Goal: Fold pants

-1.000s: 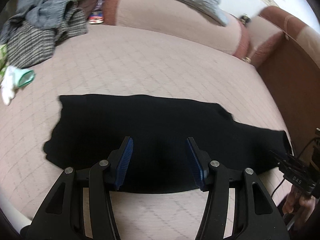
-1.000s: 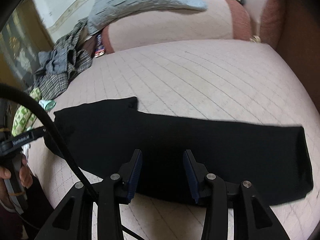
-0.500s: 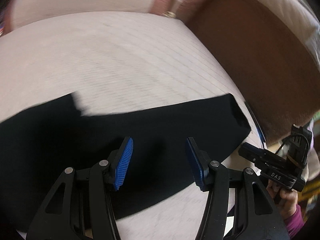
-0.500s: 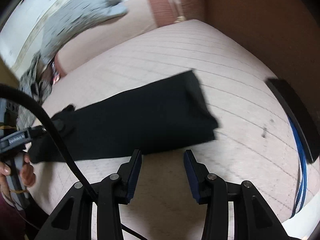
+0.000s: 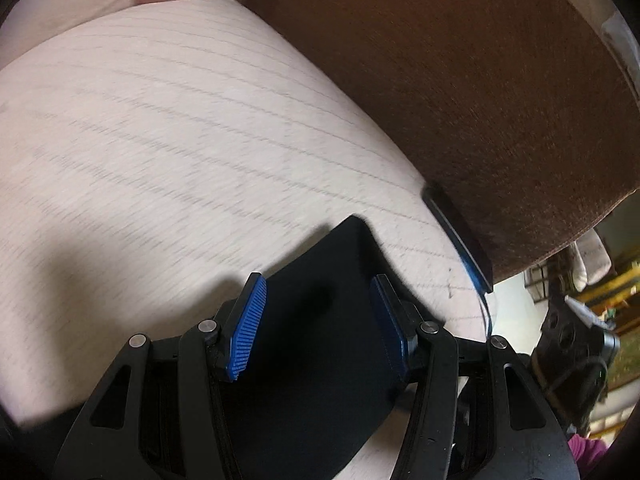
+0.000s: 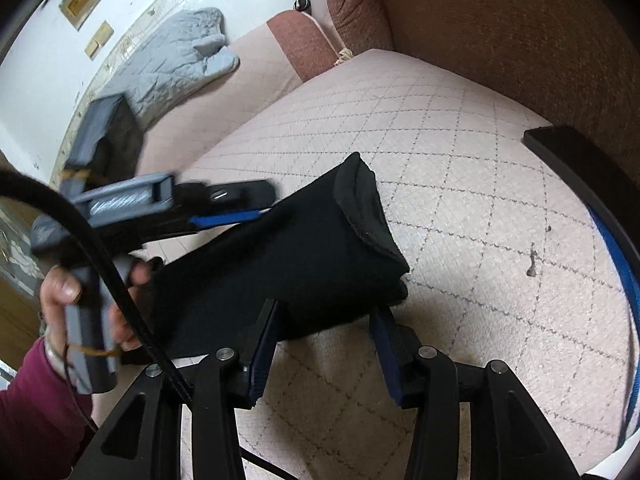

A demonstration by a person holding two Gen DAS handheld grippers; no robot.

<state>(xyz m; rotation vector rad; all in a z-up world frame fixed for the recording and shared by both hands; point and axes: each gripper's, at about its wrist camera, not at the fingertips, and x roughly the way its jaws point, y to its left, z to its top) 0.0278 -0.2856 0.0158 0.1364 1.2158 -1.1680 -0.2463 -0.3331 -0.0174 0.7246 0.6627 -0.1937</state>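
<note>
Right now the black pants lie stretched across the quilted pink cushion of a sofa, their hemmed leg end turned toward the brown armrest. That hem stops well short of the armrest, with a broad strip of bare cushion between them. A flat dark slab with a blue edge lies along the foot of the armrest, at the cushion's far border.

The right gripper hangs low over the near edge of the leg end, jaws apart — the cloth's corner lies between the blue pads, but they are not pressing on it, and the bare cushion shows under them. The left gripper hovers with jaws spread wide over the same stretch of black cloth, nothing clamped between its blue pads. In the right wrist view it reaches in from the left side, held by a hand in a maroon sleeve.

Behind the pants the cushion runs bare up to the backrest, where a grey quilted blanket is draped. A black cable loops across the near left.
</note>
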